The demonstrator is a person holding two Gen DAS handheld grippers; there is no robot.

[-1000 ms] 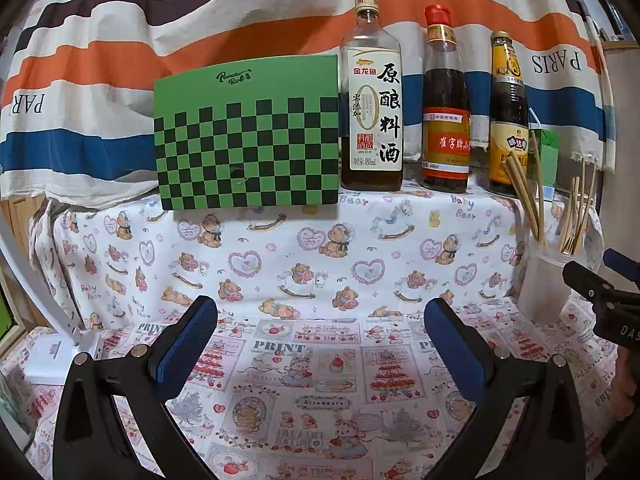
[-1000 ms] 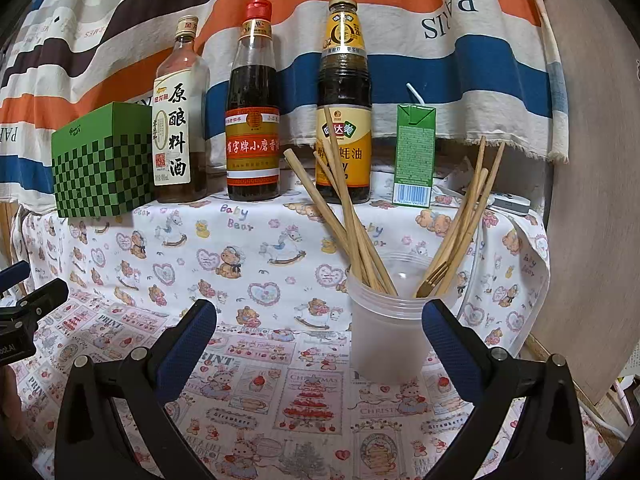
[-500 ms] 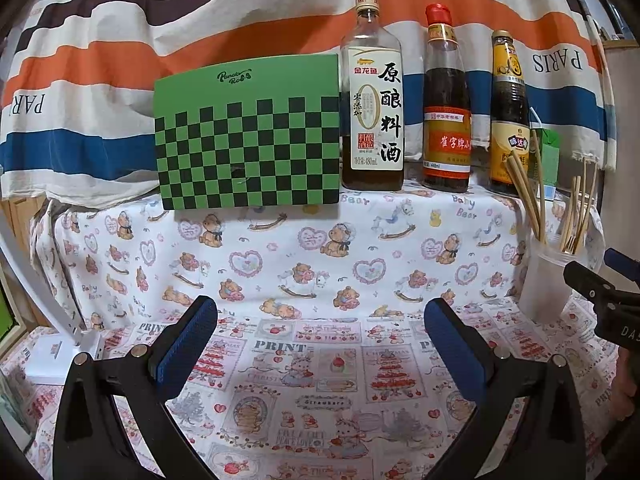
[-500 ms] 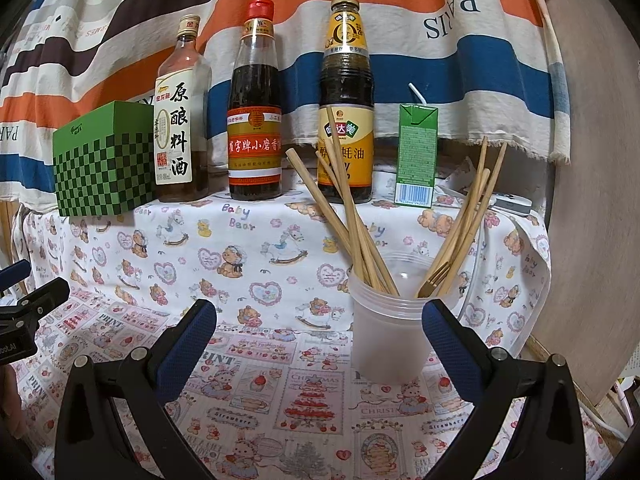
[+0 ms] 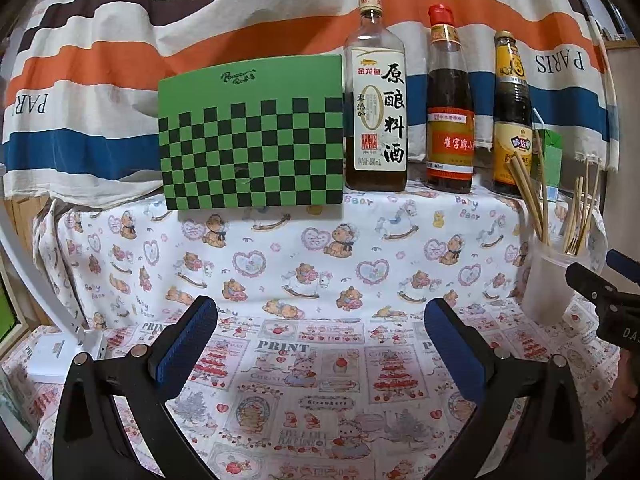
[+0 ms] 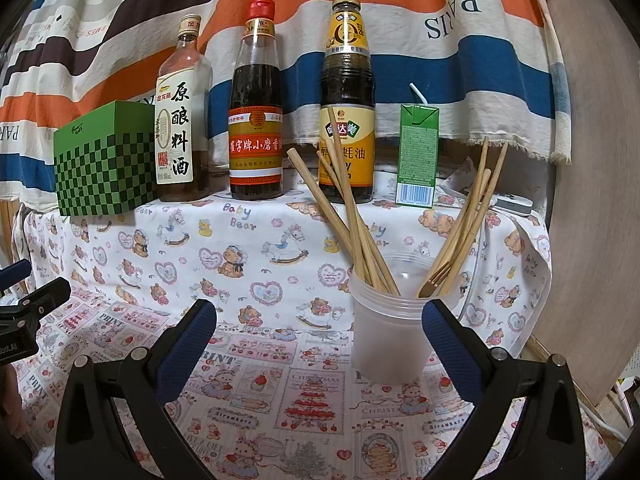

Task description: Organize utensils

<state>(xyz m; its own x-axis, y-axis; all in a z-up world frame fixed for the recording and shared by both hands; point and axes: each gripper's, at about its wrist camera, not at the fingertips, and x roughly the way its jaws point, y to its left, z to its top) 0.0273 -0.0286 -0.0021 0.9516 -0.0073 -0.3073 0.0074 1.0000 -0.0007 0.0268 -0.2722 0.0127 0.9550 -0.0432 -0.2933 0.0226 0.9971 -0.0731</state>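
Observation:
A translucent plastic cup [image 6: 388, 332] stands on the printed cloth, just beyond my right gripper's right finger. Several wooden chopsticks [image 6: 344, 208] lean to its left side, and wooden forks [image 6: 468, 220] lean to its right. My right gripper [image 6: 320, 332] is open and holds nothing. My left gripper [image 5: 320, 332] is open too, over bare cloth, with the same cup [image 5: 552, 280] far to its right. The right gripper [image 5: 592, 268] shows at the right edge of the left wrist view, in front of the cup.
On a raised ledge behind stand a green checkered box [image 5: 252, 136], three sauce bottles [image 6: 256, 100] and a green drink carton [image 6: 418, 156]. A white box [image 5: 52, 356] lies at far left. A wooden panel [image 6: 592, 200] closes the right side.

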